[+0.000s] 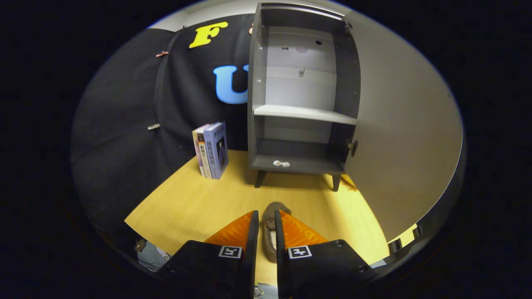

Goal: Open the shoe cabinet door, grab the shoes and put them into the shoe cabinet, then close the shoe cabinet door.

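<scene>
— Shoe, where is it?

— It sits right between the two fingers of the tongs. Its toe pokes out just ahead of the tips.

— Do the tongs hold it?

— The fingers are close together, one on each side of the shoe. They seem to squeeze it.

— Is the shoe heavy?

— It looks small and light. It looks soft too, so it may bend or sag. A grip on the sides near the middle, like now, seems best. A hard squeeze could squash it.

— Where does it go?

— Into the shoe cabinet, well beyond the fingers. The door is wide open, off to the right of the tongs. A white shelf sits halfway up. Two tiny pale things lie on the bottom board.

— What is under the shoe?

— A smooth yellow wood floor. Some books stand ahead and to the left, beside the cabinet. Black cloth hangs behind them.
</scene>
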`<state>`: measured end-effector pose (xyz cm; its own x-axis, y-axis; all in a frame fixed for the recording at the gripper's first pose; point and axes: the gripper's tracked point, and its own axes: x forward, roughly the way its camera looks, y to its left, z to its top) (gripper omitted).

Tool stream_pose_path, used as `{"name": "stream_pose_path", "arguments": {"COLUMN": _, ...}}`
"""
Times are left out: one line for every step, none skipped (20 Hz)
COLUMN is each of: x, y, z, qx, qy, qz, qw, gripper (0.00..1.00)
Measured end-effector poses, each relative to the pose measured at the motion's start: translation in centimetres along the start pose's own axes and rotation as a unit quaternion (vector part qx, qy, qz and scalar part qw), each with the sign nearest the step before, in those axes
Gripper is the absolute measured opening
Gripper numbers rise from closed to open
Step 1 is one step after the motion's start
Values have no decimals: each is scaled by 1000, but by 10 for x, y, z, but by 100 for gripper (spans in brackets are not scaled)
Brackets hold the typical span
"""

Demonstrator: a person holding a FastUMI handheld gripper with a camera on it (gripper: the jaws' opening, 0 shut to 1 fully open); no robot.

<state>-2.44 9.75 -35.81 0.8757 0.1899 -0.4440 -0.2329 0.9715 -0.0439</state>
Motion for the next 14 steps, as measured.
{"name": "stream_pose_path", "arguments": {"x": 11, "y": 3, "z": -15, "qx": -5, "qy": 10, "qz": -2, "qw": 1000, "gripper": 26}}
{"name": "stream_pose_path", "arguments": {"x": 22, "y": 5, "z": -31, "qx": -10, "qy": 21, "qz": -4, "qw": 1000, "gripper": 26}}
{"name": "stream_pose_path", "arguments": {"x": 33, "y": 7, "z": -48, "qx": -14, "qy": 32, "qz": -4, "qw": 999, "gripper": 26}}
{"name": "stream_pose_path", "arguments": {"x": 43, "y": 7, "z": -63, "qx": -18, "qy": 42, "qz": -7, "qw": 999, "gripper": 26}}
{"name": "stream_pose_path", "arguments": {"x": 54, "y": 6, "z": -75, "qx": -22, "qy": 52, "qz": -10, "qw": 998, "gripper": 26}}
{"name": "stream_pose_path", "arguments": {"x": 65, "y": 4, "z": -84, "qx": -25, "qy": 60, "qz": -13, "qw": 998, "gripper": 26}}
{"name": "stream_pose_path", "arguments": {"x": 77, "y": 2, "z": -96, "qx": -29, "qy": 70, "qz": -17, "qw": 997, "gripper": 26}}
{"name": "stream_pose_path", "arguments": {"x": 84, "y": 1, "z": -102, "qx": -30, "qy": 78, "qz": -19, "qw": 996, "gripper": 26}}
{"name": "stream_pose_path", "arguments": {"x": 93, "y": -2, "z": -111, "qx": -32, "qy": 89, "qz": -21, "qw": 995, "gripper": 26}}
{"name": "stream_pose_path", "arguments": {"x": 101, "y": -6, "z": -119, "qx": -35, "qy": 101, "qz": -24, "qw": 994, "gripper": 26}}
{"name": "stream_pose_path", "arguments": {"x": 108, "y": -8, "z": -128, "qx": -36, "qy": 115, "qz": -26, "qw": 992, "gripper": 26}}
{"name": "stream_pose_path", "arguments": {"x": 114, "y": -10, "z": -135, "qx": -37, "qy": 127, "qz": -24, "qw": 991, "gripper": 26}}
{"name": "stream_pose_path", "arguments": {"x": 119, "y": -11, "z": -140, "qx": -38, "qy": 137, "qz": -24, "qw": 990, "gripper": 26}}
{"name": "stream_pose_path", "arguments": {"x": 125, "y": -11, "z": -140, "qx": -37, "qy": 139, "qz": -23, "qw": 989, "gripper": 26}}
